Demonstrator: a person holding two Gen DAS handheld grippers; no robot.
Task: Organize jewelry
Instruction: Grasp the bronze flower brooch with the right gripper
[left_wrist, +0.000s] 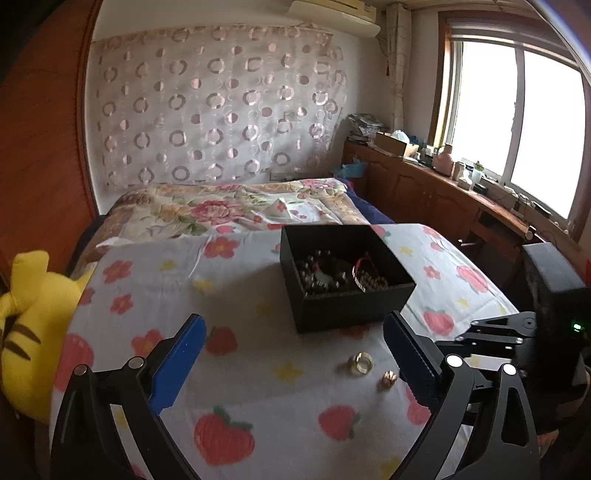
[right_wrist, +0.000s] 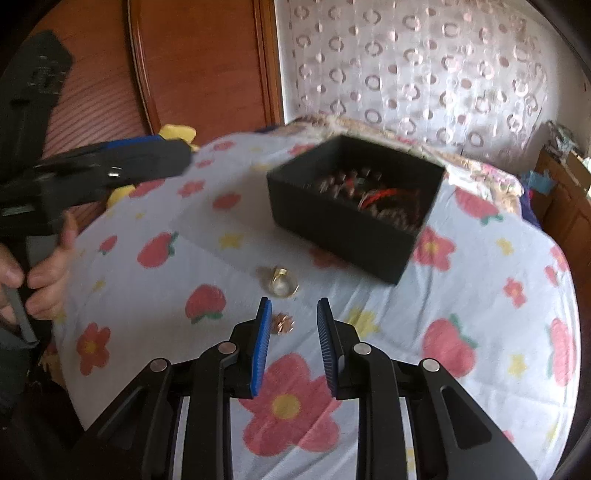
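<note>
Cataloguing from my remote station: open black rectangular box (left_wrist: 351, 291) on the white cloth printed with red strawberries and flowers (left_wrist: 229, 369), holding dark beaded strands and a red-trimmed bracelet (left_wrist: 364, 275). Gold-coloured ring (left_wrist: 361, 363) loose on the cloth, just in front of the box; small copper-coloured flower-shaped piece (right_wrist: 282, 322) near it. My left gripper (left_wrist: 295, 354): blue-padded jaws spread wide, nothing between them. My right gripper (right_wrist: 294, 321): jaws partly apart, gripping nothing, the flower piece lying on the cloth beside its left pad (right_wrist: 263, 343). Yellow striped plush toy (left_wrist: 27, 325) at the cloth's left edge.
</note>
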